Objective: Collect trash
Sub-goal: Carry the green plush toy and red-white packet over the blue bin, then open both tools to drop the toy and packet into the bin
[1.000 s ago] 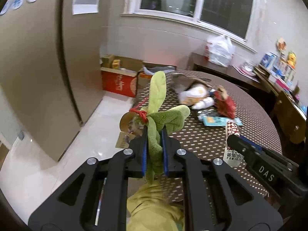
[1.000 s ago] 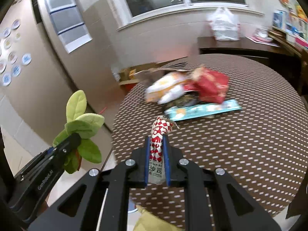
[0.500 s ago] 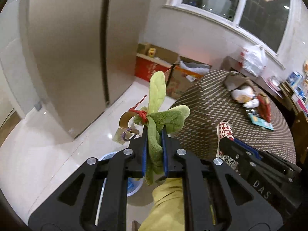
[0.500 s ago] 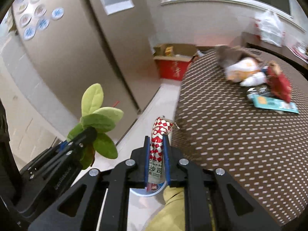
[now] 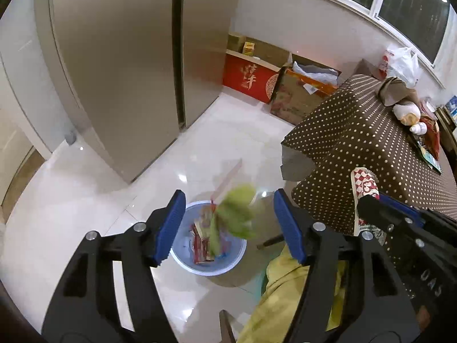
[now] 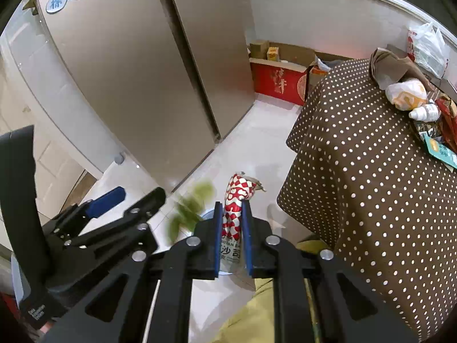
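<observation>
Fingers of my left gripper [image 5: 227,225] have just sprung apart, dropping the green leaf sprig [image 5: 238,214] toward the blue bin [image 5: 188,265]; my right gripper [image 6: 232,238] clamps the checkered wrapper [image 6: 238,197], next to go.

- A home kitchen-dining room, by the look of its furnishings.
- A tall champagne-coloured two-door fridge [image 6: 160,65] carries round blue-and-white magnets [image 6: 54,3] near its top.
- A table under a brown cloth with white dots [image 6: 371,177] holds food wrappers and a small white bottle [image 6: 424,112].
- Glossy white floor tiles [image 5: 85,200], a red cardboard gift box [image 5: 248,77] against the wall, and a wide window [image 5: 400,3] above it.
</observation>
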Demonstrator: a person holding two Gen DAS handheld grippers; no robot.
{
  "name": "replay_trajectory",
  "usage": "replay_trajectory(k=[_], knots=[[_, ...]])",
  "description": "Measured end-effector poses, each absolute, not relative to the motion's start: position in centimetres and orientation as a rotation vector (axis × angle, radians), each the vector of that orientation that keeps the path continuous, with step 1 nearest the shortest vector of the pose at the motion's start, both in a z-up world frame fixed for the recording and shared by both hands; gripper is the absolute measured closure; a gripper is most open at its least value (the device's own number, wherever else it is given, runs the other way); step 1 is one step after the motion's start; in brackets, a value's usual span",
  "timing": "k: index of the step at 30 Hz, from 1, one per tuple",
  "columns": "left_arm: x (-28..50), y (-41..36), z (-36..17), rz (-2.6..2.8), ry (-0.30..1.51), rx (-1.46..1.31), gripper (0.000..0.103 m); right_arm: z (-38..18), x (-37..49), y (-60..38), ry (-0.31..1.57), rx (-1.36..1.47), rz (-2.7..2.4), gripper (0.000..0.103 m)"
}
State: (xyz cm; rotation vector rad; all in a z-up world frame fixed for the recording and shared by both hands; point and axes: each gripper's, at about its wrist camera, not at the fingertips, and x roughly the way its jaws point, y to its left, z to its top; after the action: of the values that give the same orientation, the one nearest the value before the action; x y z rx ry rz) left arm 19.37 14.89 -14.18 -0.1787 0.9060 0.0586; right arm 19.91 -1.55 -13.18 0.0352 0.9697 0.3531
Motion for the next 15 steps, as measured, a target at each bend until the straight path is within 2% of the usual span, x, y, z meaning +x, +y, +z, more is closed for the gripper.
replay_trajectory(k=[13, 14, 15], knots=[[17.0, 17.5, -16.1, 0.136, 0.947, -0.215, 0.039, -17.7, 22.6, 2.0, 1.083, 0.015, 0.45, 0.089], [16.7, 17.9, -16.2, 0.151, 0.948, -0.215, 0.039, -17.8, 22.7, 2.3, 1.081, 0.026, 0.463, 0.085], [16.4, 18.2, -16.2, 0.161, 0.948, -0.217, 0.039, -17.8, 22.7, 2.5, 1.084, 0.034, 0.467, 0.073]])
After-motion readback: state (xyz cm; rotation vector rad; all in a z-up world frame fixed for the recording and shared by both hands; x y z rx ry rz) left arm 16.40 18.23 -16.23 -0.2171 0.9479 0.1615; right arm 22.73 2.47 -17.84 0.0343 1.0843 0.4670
